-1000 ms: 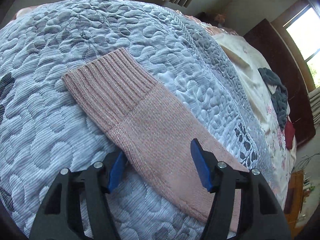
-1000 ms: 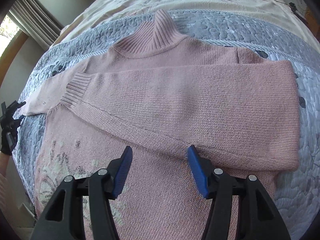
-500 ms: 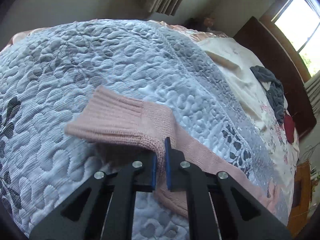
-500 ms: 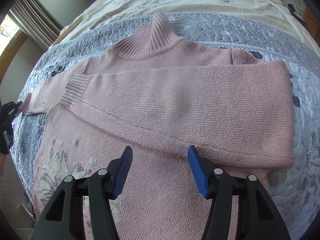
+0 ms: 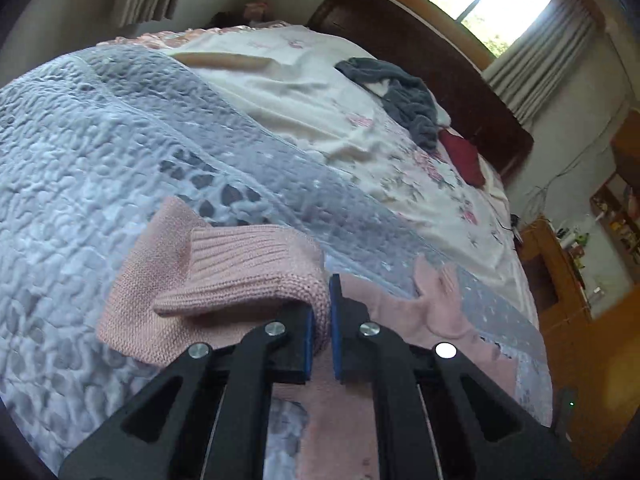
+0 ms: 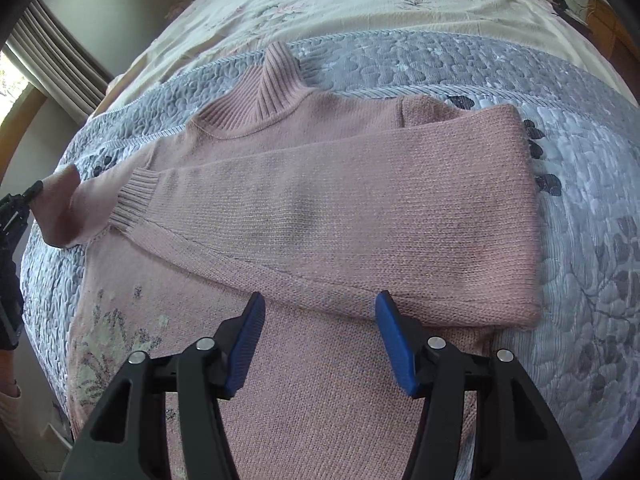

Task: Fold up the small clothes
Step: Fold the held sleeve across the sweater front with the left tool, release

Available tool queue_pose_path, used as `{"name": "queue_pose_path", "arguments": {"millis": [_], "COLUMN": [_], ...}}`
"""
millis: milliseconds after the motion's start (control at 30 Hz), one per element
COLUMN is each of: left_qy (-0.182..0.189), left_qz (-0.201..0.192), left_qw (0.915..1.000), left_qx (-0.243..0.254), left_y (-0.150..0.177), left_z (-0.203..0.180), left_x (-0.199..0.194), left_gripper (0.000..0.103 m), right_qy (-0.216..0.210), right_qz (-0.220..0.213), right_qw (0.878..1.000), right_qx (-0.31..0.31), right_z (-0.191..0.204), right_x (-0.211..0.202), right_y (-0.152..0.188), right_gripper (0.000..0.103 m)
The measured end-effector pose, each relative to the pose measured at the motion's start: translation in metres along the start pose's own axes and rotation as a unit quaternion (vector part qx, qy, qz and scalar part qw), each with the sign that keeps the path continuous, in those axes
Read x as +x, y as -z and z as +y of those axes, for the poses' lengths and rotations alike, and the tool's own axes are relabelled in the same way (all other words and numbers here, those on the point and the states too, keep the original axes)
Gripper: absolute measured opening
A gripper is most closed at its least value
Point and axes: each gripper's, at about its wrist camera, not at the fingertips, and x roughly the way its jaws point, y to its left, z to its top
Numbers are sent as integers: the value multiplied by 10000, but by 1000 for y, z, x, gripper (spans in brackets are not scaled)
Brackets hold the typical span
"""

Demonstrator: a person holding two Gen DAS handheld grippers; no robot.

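Your left gripper (image 5: 320,320) is clamped on the ribbed cuff (image 5: 256,264) of the pink sweater (image 6: 328,216), the knit pinched between the blue pads and the sleeve end lifted and doubled back over itself above the quilt (image 5: 80,152). Your right gripper (image 6: 320,320) hangs with its jaws wide apart, gripping nothing, over the sweater's body just below the other sleeve (image 6: 360,208), which is folded across the chest. The sweater lies flat across the quilt, collar toward the floral sheet (image 6: 360,4); its hem seems to run out of view.
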Motion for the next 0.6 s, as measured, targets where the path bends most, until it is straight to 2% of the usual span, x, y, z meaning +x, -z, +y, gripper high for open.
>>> {"name": "queue_pose_path", "arguments": {"millis": [267,433,600], "left_qy": [637,643,398], "left_qz": [519,849,1324], "left_qw": [9954,9932,9890], "left_qx": [482,474,521], "left_y": [55,89,119], "left_z": [-89,-108,-105], "left_x": [54,91,130], "left_gripper": [5,5,6], "right_qy": [-8,34,122], "right_qz": [-115,-53,11], "right_qw": [9999,10000,9999], "right_qx": [83,7,-47], "right_z": [-12,-11,-10], "right_x": [-6,1,10], "right_y": [-5,-7,-6], "right_gripper": [58,58,58]}}
